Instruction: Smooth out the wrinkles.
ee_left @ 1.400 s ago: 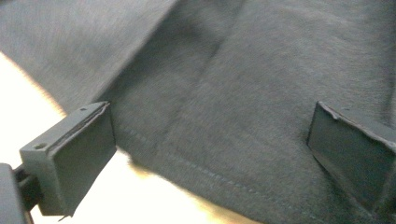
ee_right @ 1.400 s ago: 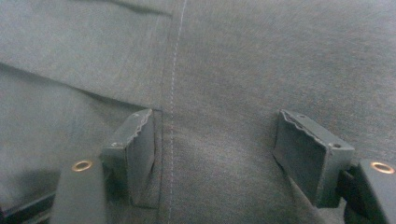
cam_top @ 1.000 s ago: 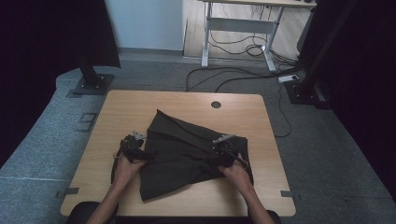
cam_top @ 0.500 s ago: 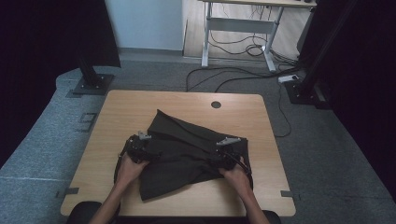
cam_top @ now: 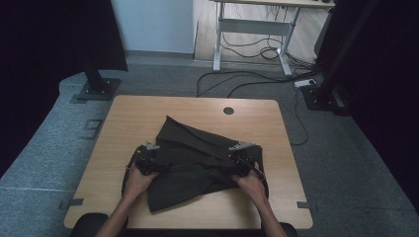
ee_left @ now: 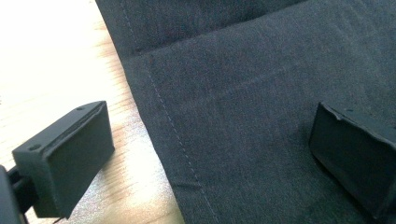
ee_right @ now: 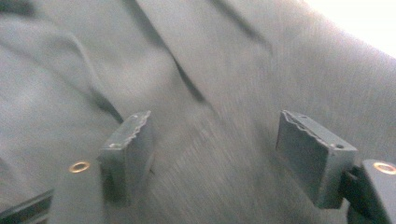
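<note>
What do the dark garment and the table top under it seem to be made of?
The dark grey folded garment looks like matte woven cloth, perhaps cotton twill: a fine weave and a stitched seam show along its edge. The light brown table top looks like wood-grain laminate or veneer, with a smooth, slightly glossy surface; which one I cannot tell.

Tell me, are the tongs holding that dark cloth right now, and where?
No. Both tongs are open over the dark cloth. The left tongs straddle its stitched edge; the right tongs, just opening, stand apart above a fold.

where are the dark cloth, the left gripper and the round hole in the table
dark cloth [cam_top: 192,163], high view, middle of the fabric
left gripper [cam_top: 148,157], high view, jaw end at the cloth's left edge
round hole [cam_top: 228,110], high view, its centre
</note>
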A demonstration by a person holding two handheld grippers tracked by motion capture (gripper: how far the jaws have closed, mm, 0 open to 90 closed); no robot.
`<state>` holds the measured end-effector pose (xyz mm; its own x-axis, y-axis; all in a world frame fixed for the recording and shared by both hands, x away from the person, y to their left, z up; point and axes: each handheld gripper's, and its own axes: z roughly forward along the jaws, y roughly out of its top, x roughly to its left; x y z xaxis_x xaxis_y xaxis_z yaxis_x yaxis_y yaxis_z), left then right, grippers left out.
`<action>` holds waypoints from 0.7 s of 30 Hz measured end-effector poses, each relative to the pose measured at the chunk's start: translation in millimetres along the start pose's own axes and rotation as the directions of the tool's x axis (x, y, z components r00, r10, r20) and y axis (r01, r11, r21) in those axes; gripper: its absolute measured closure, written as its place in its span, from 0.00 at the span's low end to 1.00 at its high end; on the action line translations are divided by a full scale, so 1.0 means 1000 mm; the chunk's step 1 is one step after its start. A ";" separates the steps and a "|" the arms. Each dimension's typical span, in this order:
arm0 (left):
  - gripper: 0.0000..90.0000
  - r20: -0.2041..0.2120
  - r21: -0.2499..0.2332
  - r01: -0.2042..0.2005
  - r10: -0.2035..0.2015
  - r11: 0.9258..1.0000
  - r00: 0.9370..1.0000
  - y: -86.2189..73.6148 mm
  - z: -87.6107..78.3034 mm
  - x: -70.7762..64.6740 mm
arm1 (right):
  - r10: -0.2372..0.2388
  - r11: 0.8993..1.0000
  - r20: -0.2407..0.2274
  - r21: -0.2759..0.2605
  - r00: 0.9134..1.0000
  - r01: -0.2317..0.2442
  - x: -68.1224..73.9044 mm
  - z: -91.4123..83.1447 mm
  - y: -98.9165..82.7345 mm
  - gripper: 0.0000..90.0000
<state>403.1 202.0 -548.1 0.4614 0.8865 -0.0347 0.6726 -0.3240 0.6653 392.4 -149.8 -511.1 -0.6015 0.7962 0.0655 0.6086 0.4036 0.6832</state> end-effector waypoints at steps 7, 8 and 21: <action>0.00 -0.001 0.002 -0.005 0.005 1.000 1.000 -0.001 -0.001 0.000 | -0.023 1.000 0.006 -0.011 1.000 0.023 0.014 0.011 0.037 0.16; 0.00 0.000 0.002 -0.006 0.006 1.000 1.000 -0.001 -0.001 0.000 | -0.012 1.000 0.016 0.001 1.000 0.012 0.014 0.017 0.039 0.15; 0.12 -0.009 -0.016 0.005 -0.005 1.000 1.000 -0.001 -0.003 -0.009 | 0.004 0.998 0.156 0.055 0.988 -0.013 0.008 0.059 0.016 0.00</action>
<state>396.7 195.7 -545.7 0.4527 0.8911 -0.0315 0.6653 -0.3141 0.6773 427.8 -110.5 -542.1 -0.5108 0.8585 -0.0462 0.6439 0.4176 0.6411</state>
